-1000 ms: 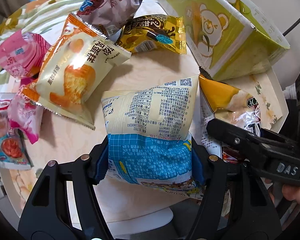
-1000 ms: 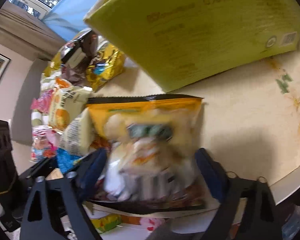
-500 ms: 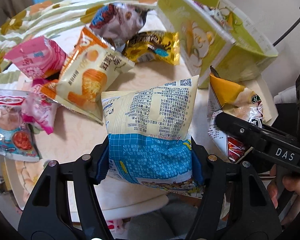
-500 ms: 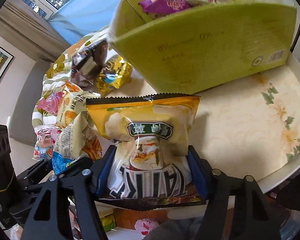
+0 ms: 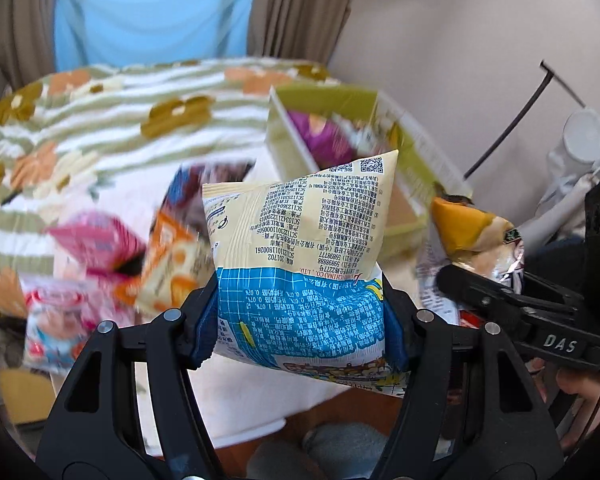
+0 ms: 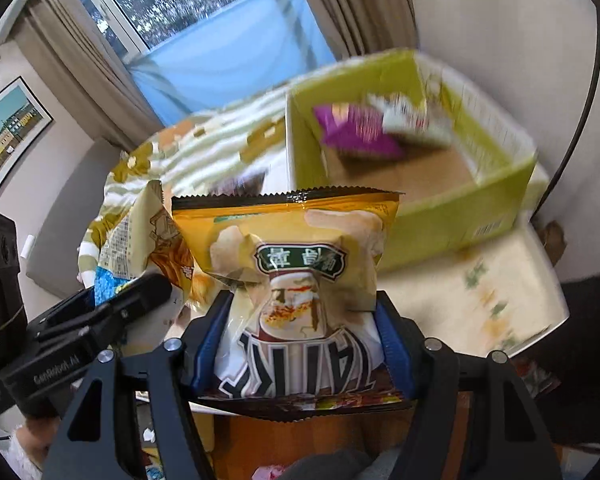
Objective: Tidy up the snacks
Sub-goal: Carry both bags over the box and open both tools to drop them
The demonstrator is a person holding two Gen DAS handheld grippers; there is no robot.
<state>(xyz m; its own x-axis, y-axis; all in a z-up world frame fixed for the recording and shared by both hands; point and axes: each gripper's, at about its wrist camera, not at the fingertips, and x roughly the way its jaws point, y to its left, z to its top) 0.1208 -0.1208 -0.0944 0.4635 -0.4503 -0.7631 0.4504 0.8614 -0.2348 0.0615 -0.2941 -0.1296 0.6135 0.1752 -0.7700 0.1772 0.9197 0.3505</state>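
Gripping a blue-and-cream bag (image 5: 300, 264) upright, long axis vertical, the left gripper (image 5: 300, 320) stays clenched; the right gripper (image 6: 300, 344) clamps a yellow bag (image 6: 296, 264), likewise upright.

Light: soft daylight from my window (image 6: 188, 4).
Blur: background smeared, perhaps motion; held packets sharp.
Edges: fisheye-bent, dark corners.
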